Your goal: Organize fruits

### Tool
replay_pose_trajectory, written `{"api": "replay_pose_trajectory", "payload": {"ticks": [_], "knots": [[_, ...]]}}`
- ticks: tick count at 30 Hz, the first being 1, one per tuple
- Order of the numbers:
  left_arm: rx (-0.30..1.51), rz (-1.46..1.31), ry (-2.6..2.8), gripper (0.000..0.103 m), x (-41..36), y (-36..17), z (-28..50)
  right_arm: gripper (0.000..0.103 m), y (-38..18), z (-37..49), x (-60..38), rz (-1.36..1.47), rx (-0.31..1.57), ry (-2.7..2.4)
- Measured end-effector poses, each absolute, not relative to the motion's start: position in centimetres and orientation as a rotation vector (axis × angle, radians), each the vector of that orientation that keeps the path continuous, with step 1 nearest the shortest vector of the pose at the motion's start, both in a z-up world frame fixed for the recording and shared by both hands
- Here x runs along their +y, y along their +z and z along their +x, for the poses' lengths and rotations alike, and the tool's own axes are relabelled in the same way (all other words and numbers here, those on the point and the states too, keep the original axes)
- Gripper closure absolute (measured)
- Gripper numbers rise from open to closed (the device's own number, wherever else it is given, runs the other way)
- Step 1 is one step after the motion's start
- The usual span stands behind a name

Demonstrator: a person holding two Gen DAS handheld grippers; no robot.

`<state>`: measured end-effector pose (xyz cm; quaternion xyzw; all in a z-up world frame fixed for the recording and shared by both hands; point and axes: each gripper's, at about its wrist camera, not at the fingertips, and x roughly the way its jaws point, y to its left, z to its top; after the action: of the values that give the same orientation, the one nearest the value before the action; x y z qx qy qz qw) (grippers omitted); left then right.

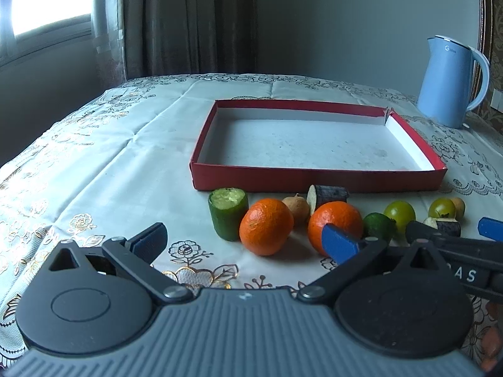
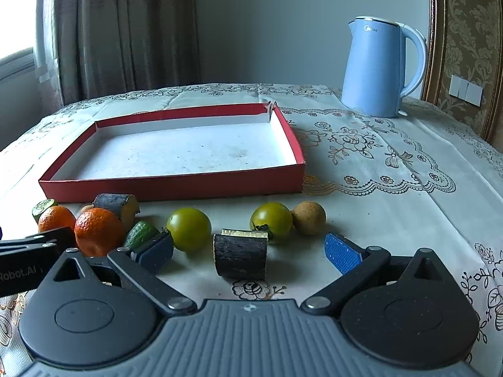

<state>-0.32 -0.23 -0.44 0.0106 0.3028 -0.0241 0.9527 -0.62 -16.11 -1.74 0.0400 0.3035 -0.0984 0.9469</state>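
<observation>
A row of produce lies in front of a shallow red tray (image 1: 314, 179) (image 2: 176, 185) with a bare white floor. In the left wrist view I see a cucumber stub (image 1: 227, 213), two oranges (image 1: 265, 226) (image 1: 336, 220), a small brown fruit (image 1: 296, 208) and a dark cut chunk (image 1: 328, 195). My left gripper (image 1: 245, 242) stands open just short of the oranges. In the right wrist view a dark cut chunk (image 2: 240, 256) sits between the fingers of my open right gripper (image 2: 248, 251), untouched. Two green tomatoes (image 2: 188, 228) (image 2: 272, 220) and a brown fruit (image 2: 308, 217) lie behind it.
A blue electric kettle (image 1: 449, 84) (image 2: 377, 69) stands at the back right of the table. A floral embroidered tablecloth (image 2: 393, 188) covers the table. Curtains and a window are behind on the left. A chair back rises at the far right.
</observation>
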Motion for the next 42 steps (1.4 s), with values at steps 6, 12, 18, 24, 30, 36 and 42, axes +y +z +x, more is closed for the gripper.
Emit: {"api": "replay_pose_trajectory", "payload": {"ticks": [6,12,18,24,30,36,42], "knots": [[0.609,0.032,-0.050,0.000,-0.32,-0.37,-0.31,0.000,-1.75,-0.64,-16.18,0.087,0.624,-0.197],[0.605,0.034,-0.048,0.000,-0.26,-0.44,-0.40,0.000,-1.73,-0.70,-16.17,0.086,0.623,-0.198],[0.606,0.046,-0.046,0.000,-0.33,-0.65,-0.37,0.000,-1.77,-0.67,-16.27,0.087,0.627,-0.198],[0.605,0.051,-0.051,0.000,-0.42,-0.82,-0.40,0.000,-1.84,-0.66,-16.30,0.085,0.627,-0.202],[0.608,0.050,-0.052,0.000,-0.47,-0.99,-0.37,0.000,-1.97,-0.74,-16.46,0.093,0.627,-0.205],[0.602,0.051,-0.046,0.000,-0.42,-0.94,-0.39,0.000,-1.92,-0.78,-16.62,0.091,0.625,-0.210],[0.600,0.056,-0.051,0.000,-0.53,-0.97,-0.50,0.000,-2.07,-0.68,-16.79,0.100,0.632,-0.211]]}}
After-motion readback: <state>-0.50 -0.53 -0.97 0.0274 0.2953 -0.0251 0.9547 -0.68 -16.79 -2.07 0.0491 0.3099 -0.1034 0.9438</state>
